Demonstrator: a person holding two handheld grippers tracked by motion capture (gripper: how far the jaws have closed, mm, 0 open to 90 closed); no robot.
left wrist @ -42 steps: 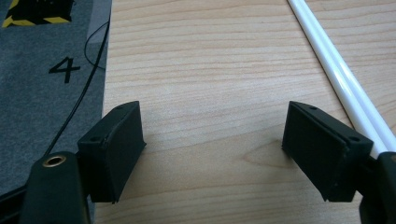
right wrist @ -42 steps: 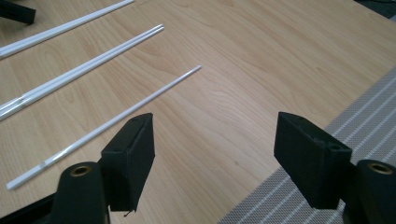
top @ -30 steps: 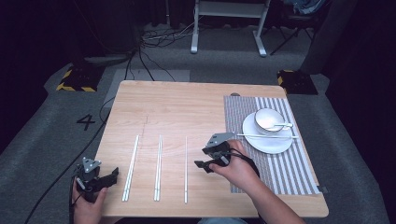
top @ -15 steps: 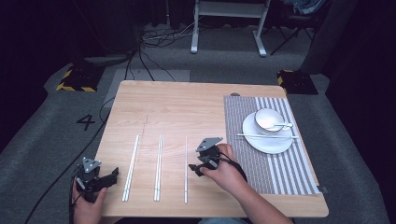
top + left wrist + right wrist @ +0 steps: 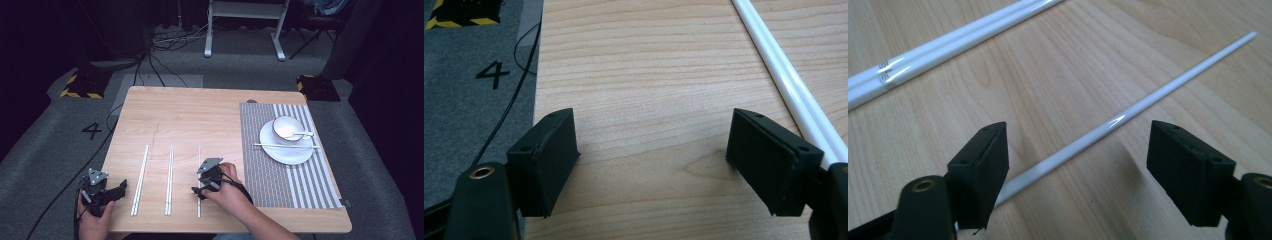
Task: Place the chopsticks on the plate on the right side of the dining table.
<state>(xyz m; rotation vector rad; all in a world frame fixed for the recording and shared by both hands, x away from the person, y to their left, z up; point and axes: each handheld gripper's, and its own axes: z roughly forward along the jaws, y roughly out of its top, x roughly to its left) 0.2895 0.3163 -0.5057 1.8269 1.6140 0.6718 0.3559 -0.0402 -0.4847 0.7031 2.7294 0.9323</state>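
Black pads of your left claw (image 5: 117,189) stand wide with nothing between them, low at the left of the high view, just beside the leftmost chopstick pair (image 5: 140,179). Next comes a second pair (image 5: 169,179). Your right claw (image 5: 199,190), lower centre, has just been opening; its jaws straddle the single white chopstick (image 5: 1128,117) lying on the table (image 5: 200,115), seemingly without pressing it. Right of that, a striped placemat (image 5: 260,165) carries a plate (image 5: 287,155).
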